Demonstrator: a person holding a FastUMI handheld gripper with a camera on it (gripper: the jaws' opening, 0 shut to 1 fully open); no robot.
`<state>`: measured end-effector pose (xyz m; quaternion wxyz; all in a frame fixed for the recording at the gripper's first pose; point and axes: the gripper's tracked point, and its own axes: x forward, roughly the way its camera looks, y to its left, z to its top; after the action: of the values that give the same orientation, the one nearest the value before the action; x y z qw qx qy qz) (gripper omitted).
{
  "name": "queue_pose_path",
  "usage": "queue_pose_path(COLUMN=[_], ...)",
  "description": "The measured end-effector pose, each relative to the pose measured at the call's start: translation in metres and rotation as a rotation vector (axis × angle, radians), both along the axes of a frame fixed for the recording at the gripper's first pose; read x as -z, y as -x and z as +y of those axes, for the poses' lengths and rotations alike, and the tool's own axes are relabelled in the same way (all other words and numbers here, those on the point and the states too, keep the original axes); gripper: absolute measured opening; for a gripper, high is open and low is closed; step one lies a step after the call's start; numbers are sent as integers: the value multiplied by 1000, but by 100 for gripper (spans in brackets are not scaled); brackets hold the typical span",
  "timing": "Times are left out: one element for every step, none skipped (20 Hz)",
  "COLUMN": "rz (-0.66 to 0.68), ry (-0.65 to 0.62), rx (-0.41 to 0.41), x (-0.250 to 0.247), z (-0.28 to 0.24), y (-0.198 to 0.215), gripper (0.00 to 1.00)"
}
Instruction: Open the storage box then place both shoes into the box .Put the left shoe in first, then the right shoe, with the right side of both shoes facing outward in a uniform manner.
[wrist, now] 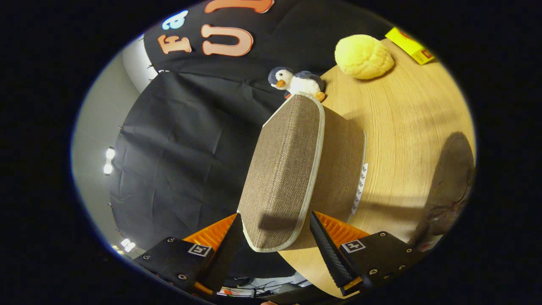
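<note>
Gripper [275, 231] fingers spread around one fabric box [288, 169] on a wooden table [406, 127] with one penguin toy [296, 82], one yellow plush [363, 56] and one shoe [449, 186].

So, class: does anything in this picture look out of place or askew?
The storage box's lid is lifted and tilted, its near corner between the gripper fingers. A plush penguin and yellow plush sit on the table.

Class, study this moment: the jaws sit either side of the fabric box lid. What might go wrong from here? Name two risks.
1. The gripper has its jaws around the near corner of the box lid with gaps showing on both sides, so the lid may slip when lifted.
2. The toy penguin sits right behind the box at the table edge; a swinging lid might knock it off.
</note>
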<state>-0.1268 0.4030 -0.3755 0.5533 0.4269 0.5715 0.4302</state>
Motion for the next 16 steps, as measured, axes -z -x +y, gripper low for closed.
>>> queue_pose_path(rz=[21, 39, 58, 80, 98, 99, 100, 111, 123, 127, 127, 126, 123, 127, 141, 165], ry=[-15, -29, -42, -73, -93, -98, -111, -142, -167, -178, -180, -187, -194, -224, -257, -323], rx=[-6, -11, -9, 7, 22, 33, 41, 54, 67, 70, 64, 59, 61, 68, 89, 120], x=[2, 5, 8, 7, 5, 6, 6, -1, -5, -7, -8, -10, -11, -16, -25, -40], z=[2, 5, 9, 14, 16, 16, 14, 14, 13, 11, 11, 11, 9, 7, 3, 3], y=[5, 8, 11, 10, 9, 8, 7, 4, 1, -1, 1, 2, 1, -1, -5, -13], gripper=[95, 95, 95, 95, 95, 94, 91, 90, 86, 82, 80, 79, 76, 75, 73, 70])
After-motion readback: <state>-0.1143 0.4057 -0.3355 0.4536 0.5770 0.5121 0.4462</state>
